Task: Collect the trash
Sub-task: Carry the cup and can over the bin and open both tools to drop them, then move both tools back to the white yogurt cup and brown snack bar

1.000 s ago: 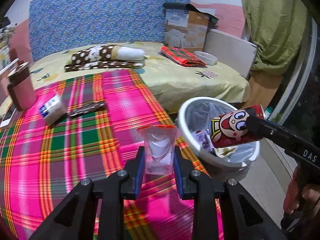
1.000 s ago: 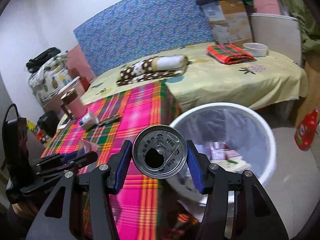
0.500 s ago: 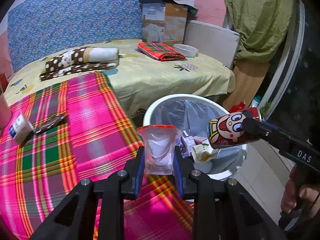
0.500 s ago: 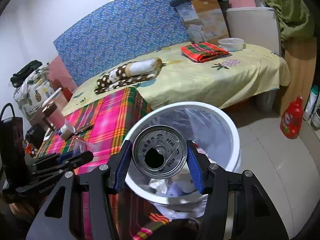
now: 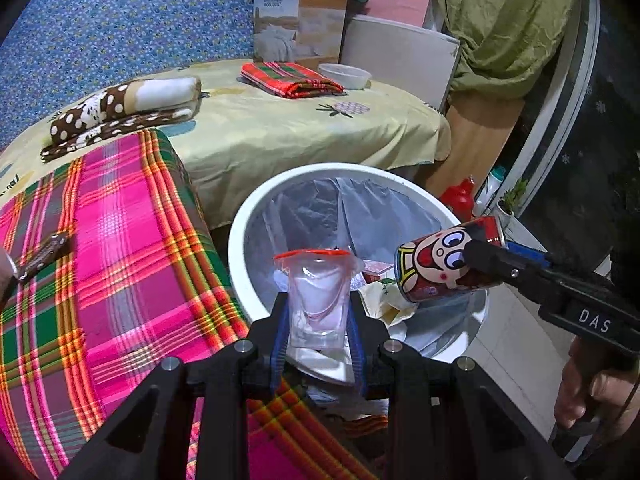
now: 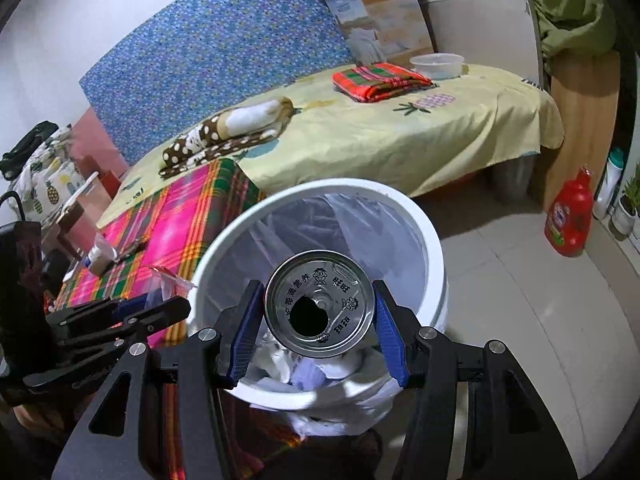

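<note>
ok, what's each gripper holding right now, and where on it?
Left gripper: clear plastic cup, pinched across its lower sides. Right gripper: drink can, clamped across its body near the open top. Both over the trash bin.

Pink-green plaid cloth (image 5: 120, 248), white bin (image 5: 240, 240), red cartoon-face can (image 5: 440, 264)

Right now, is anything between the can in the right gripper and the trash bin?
Nothing visible. The can hangs over the open bin, gripped by the right gripper. Below lies only trash. The left gripper with its plastic cup stays off to the side.
</note>
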### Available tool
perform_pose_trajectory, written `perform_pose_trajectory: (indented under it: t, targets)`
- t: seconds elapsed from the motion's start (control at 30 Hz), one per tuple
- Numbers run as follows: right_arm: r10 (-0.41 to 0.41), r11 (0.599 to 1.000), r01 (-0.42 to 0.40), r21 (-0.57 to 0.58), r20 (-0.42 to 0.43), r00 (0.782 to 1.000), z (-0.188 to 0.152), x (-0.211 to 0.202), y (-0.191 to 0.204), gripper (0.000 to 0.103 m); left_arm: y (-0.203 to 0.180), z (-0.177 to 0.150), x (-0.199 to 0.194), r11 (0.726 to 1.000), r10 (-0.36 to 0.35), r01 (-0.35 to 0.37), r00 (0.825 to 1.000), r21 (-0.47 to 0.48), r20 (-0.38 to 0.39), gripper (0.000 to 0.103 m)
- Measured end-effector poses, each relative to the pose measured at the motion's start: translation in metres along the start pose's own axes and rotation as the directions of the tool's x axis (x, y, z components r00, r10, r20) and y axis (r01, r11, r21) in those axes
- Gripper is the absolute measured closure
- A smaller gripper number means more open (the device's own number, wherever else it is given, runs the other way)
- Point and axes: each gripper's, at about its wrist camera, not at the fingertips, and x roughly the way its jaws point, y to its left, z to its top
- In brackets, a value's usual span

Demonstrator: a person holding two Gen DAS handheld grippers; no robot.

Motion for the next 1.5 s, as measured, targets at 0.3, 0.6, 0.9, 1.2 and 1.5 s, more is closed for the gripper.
perform_pose_trajectory:
  t: [0.3,0.6,0.9,1.2,1.5]
  targets:
    - [-0.011,1.000,0.012,0.015,-0.049,0.999,0.001,0.012,-0.007,0.047,-0.002,0.000,0.015,1.000,-0.022,0.022,0.999,0.005,-0.029,0.074]
    - [-0.016,1.000,0.017,0.009,-0.022,1.000,0.004,0.008,-0.007,0.047,0.002,-0.001,0.017,0.999,-0.027,0.026,0.999,-0.018,-0.032,0.059]
    - [0.003,1.000,-0.003,-0.013,0.005,1.000,0.002,-0.003,0.007,0.047,0.011,-0.007,-0.007,0.999,-0.014,0.015,1.000,-0.037,0.007,0.059]
    - [0.047,0.997,-0.045,-0.070,0.028,0.998,-0.004,-0.017,0.038,0.047,0.030,-0.021,-0.039,0.996,0.031,-0.027,0.998,-0.081,0.051,0.059]
    - [0.093,0.987,-0.089,-0.131,0.028,0.995,-0.009,-0.021,0.073,0.047,0.052,-0.038,-0.074,0.989,0.096,-0.084,0.991,-0.125,0.095,0.059]
